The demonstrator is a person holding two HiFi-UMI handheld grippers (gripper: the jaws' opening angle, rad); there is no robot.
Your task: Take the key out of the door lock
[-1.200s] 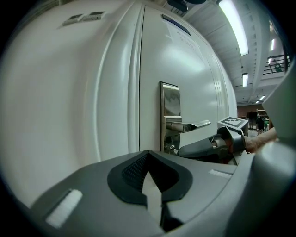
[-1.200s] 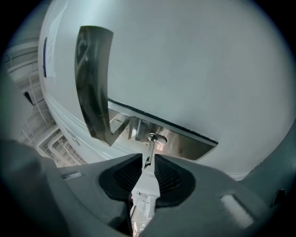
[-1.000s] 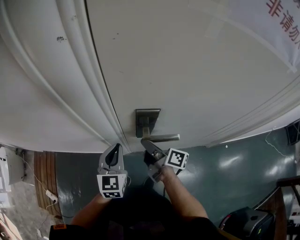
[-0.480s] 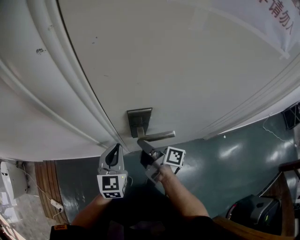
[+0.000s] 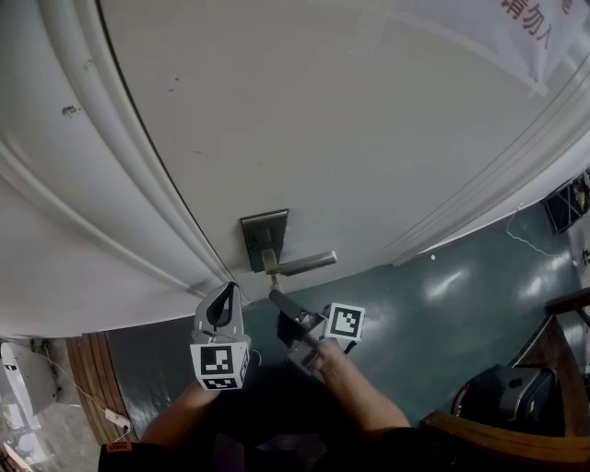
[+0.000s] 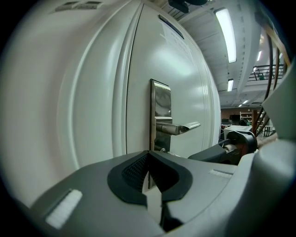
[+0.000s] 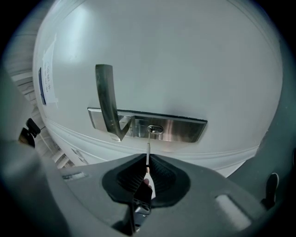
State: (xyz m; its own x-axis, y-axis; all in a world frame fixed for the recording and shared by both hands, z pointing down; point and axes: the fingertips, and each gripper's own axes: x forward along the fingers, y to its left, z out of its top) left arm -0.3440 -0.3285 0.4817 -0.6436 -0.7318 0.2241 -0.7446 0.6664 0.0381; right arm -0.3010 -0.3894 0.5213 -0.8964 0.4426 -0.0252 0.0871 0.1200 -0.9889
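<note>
A white door (image 5: 304,120) carries a steel lock plate (image 5: 263,238) with a lever handle (image 5: 306,264). My right gripper (image 5: 279,300) is just below the plate, shut on the key (image 5: 273,287). In the right gripper view the key's thin blade (image 7: 148,152) runs from the right gripper (image 7: 147,163) up to the mouth of the keyhole (image 7: 155,129); whether its tip is still inside I cannot tell. The handle (image 7: 107,99) points away on the left there. My left gripper (image 5: 222,293) is held shut and empty left of the plate. In the left gripper view, the left gripper (image 6: 149,155) faces the lock plate (image 6: 160,115).
Raised door-frame mouldings (image 5: 111,175) run down the left. A white notice with red print (image 5: 535,28) hangs at the door's top right. Below lies a dark green floor (image 5: 442,304), with a black object (image 5: 502,401) and a wooden rail (image 5: 553,355) at the lower right.
My right gripper has drawn back from the lock plate with the key in it, so more of the blade shows. The head view has shifted. The left gripper has stayed put.
</note>
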